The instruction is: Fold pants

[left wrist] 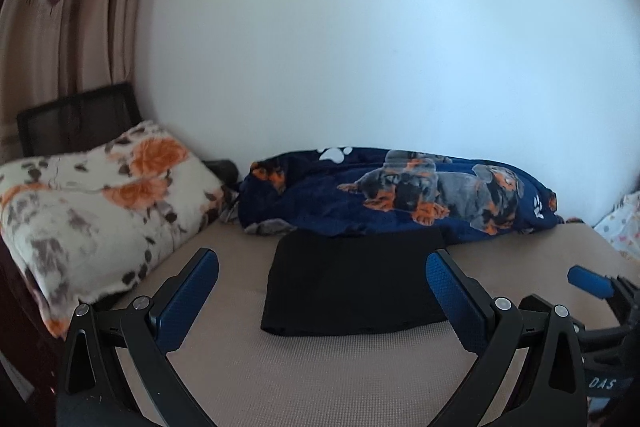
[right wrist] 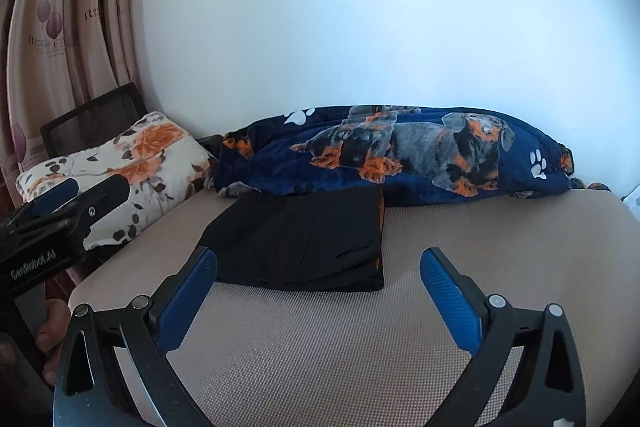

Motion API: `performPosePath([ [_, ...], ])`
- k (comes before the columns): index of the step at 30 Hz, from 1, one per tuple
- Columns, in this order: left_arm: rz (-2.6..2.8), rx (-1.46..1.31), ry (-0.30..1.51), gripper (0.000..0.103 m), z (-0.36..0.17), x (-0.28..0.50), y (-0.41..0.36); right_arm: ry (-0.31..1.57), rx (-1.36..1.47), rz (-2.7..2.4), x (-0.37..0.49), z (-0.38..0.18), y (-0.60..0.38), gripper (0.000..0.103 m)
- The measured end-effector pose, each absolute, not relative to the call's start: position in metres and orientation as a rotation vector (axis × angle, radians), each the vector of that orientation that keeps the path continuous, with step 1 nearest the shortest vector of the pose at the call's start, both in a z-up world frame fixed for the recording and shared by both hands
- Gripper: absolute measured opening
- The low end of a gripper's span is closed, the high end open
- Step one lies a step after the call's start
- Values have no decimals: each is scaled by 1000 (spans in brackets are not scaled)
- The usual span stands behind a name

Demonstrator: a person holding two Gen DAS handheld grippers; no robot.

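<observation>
The black pants [left wrist: 352,287] lie folded into a compact rectangle on the beige mattress [left wrist: 320,379], against the navy blanket. In the right wrist view the same pants [right wrist: 304,243] show an orange lining along their right edge. My left gripper [left wrist: 322,263] hovers in front of them, open, with nothing between its blue pads. My right gripper [right wrist: 318,261] is also open and empty, just short of the pants' near edge. The other gripper shows at each view's side: the right one [left wrist: 592,283], the left one [right wrist: 60,199].
A navy blanket with a dachshund print [right wrist: 400,155] is bunched along the white wall. A floral pillow [left wrist: 88,211] lies at the left, with a black mesh chair back [right wrist: 92,119] and curtains [right wrist: 60,27] behind it. A hand [right wrist: 48,335] grips the left tool.
</observation>
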State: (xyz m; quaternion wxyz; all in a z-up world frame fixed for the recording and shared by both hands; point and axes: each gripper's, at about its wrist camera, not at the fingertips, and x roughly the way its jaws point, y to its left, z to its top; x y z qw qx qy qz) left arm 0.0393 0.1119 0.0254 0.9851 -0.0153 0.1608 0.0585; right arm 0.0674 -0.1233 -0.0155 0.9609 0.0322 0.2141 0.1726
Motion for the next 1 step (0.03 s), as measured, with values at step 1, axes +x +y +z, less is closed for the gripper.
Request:
performPosePath([
  [1, 124, -29, 321, 103, 24, 39, 113, 438, 62, 353, 68, -16, -122, 101],
])
